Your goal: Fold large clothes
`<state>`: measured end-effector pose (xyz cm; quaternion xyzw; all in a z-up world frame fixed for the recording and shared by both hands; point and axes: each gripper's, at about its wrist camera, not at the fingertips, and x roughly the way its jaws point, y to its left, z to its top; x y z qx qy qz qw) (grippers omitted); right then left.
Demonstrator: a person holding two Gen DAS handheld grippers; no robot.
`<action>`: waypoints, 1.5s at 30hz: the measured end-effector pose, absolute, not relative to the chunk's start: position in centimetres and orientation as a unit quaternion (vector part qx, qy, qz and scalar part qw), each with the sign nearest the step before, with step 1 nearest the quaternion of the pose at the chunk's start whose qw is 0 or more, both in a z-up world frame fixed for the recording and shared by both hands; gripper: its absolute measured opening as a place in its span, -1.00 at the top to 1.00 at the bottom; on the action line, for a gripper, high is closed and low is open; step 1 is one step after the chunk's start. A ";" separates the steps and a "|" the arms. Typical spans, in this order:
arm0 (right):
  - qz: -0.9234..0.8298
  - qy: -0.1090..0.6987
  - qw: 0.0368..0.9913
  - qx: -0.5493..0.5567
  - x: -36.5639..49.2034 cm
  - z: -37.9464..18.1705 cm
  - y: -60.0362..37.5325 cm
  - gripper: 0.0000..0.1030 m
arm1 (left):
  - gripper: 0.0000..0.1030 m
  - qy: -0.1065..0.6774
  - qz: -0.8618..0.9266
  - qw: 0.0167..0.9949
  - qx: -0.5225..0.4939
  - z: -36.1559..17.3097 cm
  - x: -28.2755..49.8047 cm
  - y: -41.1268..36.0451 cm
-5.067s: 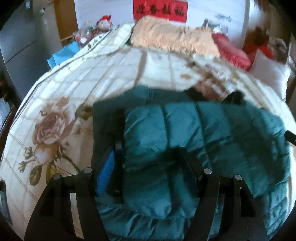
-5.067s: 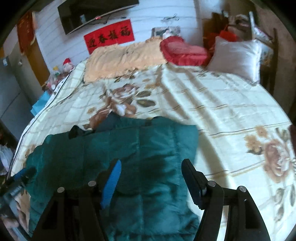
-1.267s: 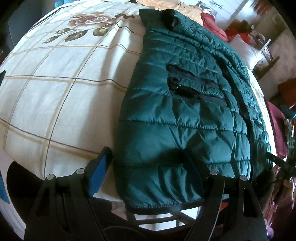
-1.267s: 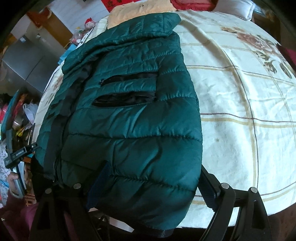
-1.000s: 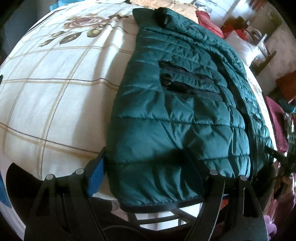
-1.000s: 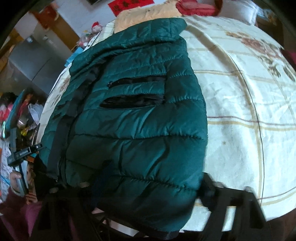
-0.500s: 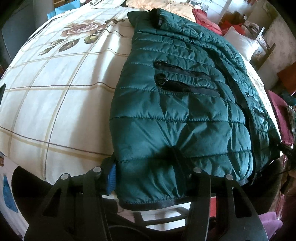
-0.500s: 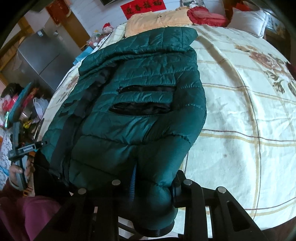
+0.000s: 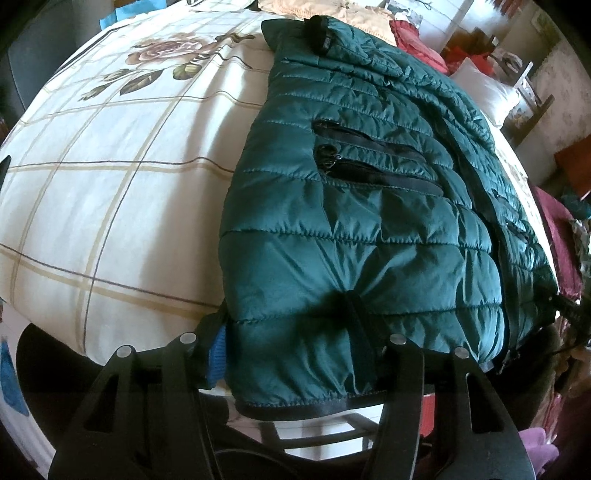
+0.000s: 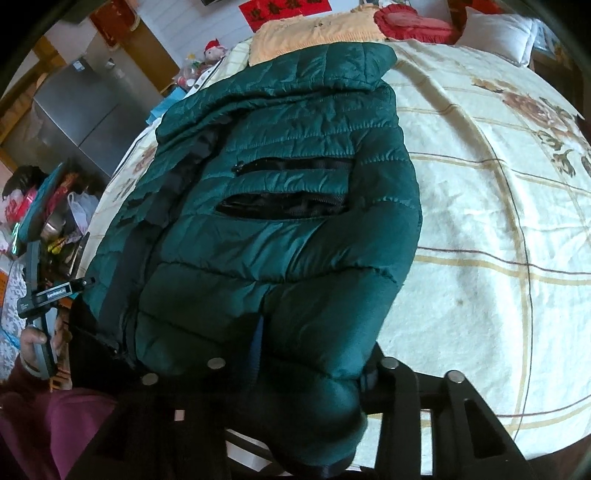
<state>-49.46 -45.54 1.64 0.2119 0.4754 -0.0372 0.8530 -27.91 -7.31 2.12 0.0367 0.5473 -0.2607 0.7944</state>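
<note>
Both pairs of fingers are now pinched into the hem of the green puffer jacket (image 9: 354,229), where a second ago they stood spread wide on either side of it. The left gripper (image 9: 288,332) has its blue-padded finger (image 9: 218,354) pressed against the jacket's outer bottom corner and its other finger sunk into a dark crease of the quilting, so it is clamped on the fabric. The right gripper (image 10: 314,350) is likewise closed on the opposite bottom corner, its blue finger (image 10: 257,343) buried in a fold and the padding bunched up between the two. Five seconds ago the jacket lay folded in a compact bundle mid-bed; it now lies stretched out lengthwise, front side up, with its hem hanging just over the near edge of the bed and its collar (image 10: 332,59) toward the pillows. Two black zip pockets (image 10: 288,184) show on each front panel, and the one nearer the hem on the right-hand panel gapes open; nothing inside it can be made out. The jacket rests on a cream checked bedspread (image 9: 110,166) printed with roses. Beyond the collar lie an orange blanket (image 10: 314,33), a red cushion (image 10: 410,22) and a white pillow (image 10: 495,29). A grey refrigerator (image 10: 81,110) stands off the bed's left side.
</note>
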 end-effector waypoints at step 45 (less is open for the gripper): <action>-0.109 0.295 0.925 0.214 -31.2 16.2 -54.8 0.64 | 0.70 0.380 -0.246 0.883 -0.124 16.2 -8.8 -13.8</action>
